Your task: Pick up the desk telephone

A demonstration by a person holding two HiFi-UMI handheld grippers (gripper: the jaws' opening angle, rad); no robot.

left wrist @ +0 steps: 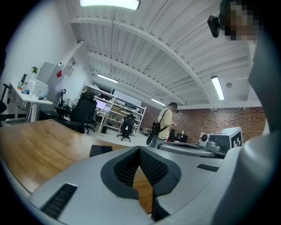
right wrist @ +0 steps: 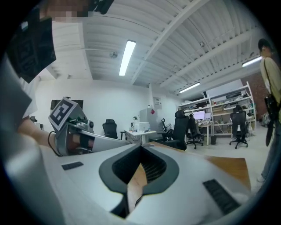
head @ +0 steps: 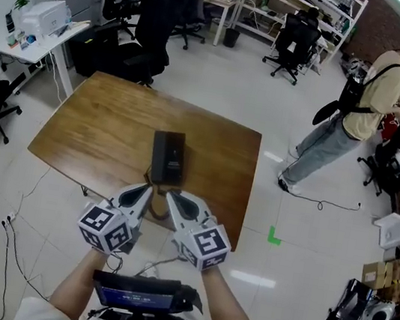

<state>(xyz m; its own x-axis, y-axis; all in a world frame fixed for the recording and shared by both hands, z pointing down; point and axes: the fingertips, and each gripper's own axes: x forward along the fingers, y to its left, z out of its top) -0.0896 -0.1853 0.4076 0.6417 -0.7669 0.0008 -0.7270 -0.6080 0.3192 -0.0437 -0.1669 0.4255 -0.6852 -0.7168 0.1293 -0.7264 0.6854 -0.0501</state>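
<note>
On the wooden table point(head: 91, 130) the desk telephone point(head: 168, 156) looks rigid and slick, best clamped across its long sides; the left gripper point(head: 145, 193) and right gripper point(head: 172, 198) are clenched, empty.

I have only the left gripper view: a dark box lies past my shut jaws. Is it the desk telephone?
Observer: Yes. The head view shows the desk telephone lying flat near the middle of the wooden table, lengthwise away from you.
Operator: What are the right gripper's jaws doing?
Observer: The right gripper is shut with nothing between its jaws, and it points at the telephone's near end beside the left gripper.
</note>
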